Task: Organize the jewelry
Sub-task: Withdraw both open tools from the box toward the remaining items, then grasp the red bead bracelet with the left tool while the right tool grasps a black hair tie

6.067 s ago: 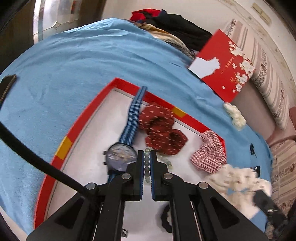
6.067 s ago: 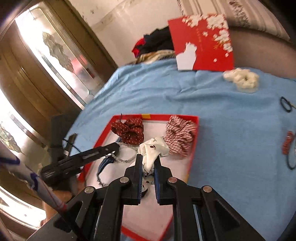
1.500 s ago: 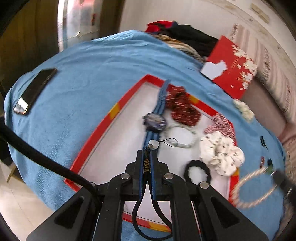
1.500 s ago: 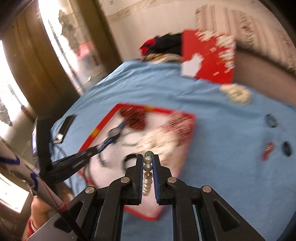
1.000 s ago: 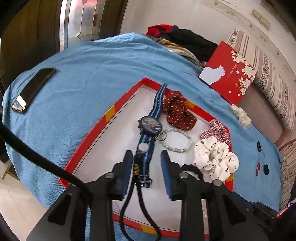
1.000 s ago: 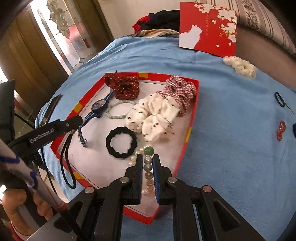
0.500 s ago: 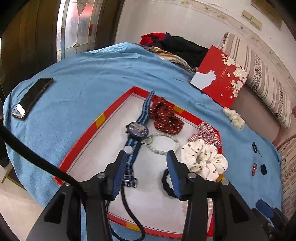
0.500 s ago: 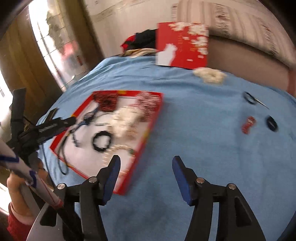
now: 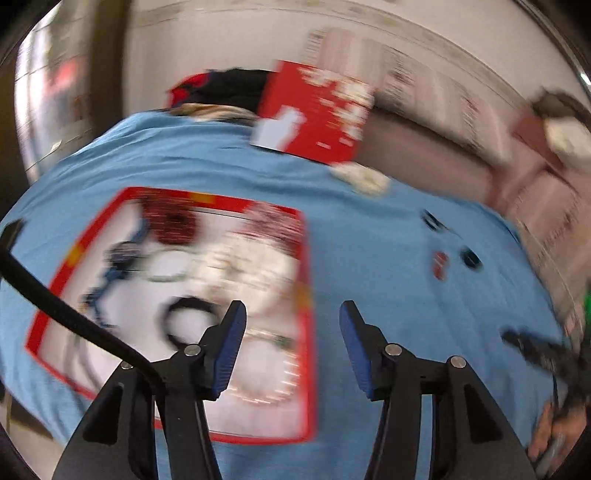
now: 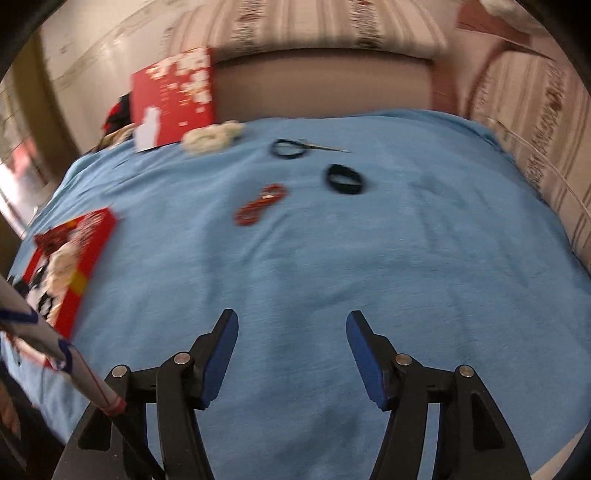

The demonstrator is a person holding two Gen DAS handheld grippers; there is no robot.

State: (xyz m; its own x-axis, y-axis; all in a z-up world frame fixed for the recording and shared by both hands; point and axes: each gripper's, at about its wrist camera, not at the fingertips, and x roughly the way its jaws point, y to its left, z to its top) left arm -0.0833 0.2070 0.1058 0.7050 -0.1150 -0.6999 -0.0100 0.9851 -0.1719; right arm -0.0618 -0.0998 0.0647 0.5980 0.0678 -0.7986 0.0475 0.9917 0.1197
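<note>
Home living room: striped sofa (image 10: 295, 33) behind blue-clothed table (image 10: 332, 240), clothes pile (image 9: 221, 88), glass-panelled door (image 9: 55, 92).

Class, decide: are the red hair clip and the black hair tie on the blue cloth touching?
Apart. The right wrist view shows blue cloth between the red hair clip and the black hair tie.

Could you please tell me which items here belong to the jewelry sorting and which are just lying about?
Job: red tray; red hair tie, black band, black loop, white scrunchie, all loose on the blue cloth.
Bystanders: red card, clothes pile, sofa.
</note>
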